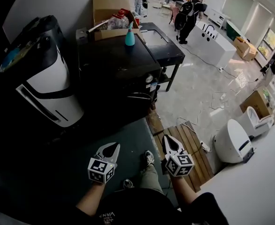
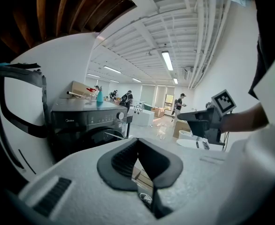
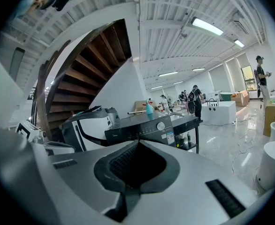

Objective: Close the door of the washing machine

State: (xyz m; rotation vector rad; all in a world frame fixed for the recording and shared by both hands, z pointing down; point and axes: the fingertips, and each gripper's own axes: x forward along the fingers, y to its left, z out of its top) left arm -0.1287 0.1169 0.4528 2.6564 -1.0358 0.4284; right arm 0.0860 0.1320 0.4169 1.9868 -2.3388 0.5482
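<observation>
A black front-loading washing machine (image 1: 114, 74) stands against the white wall, ahead of both grippers and well apart from them. Its glossy control panel carries a small pale brand word that appears to read "Midea" (image 3: 115, 135), a round silver knob (image 3: 161, 125) and a white sticker (image 3: 169, 136) whose print is too small to read. The round dark door (image 2: 96, 137) sits in the front face below the panel; whether it is latched or ajar cannot be told. A teal spray bottle (image 1: 129, 35) stands upright on the machine's flat top, near a brown cardboard box (image 1: 107, 8). The left gripper (image 1: 113, 146), white with black ribbed pads and a cube of black-and-white square markers, has its fingers pressed together with nothing between them. The right gripper (image 1: 168, 139), of the same make, is likewise closed and empty, level with its partner in the head view.
</observation>
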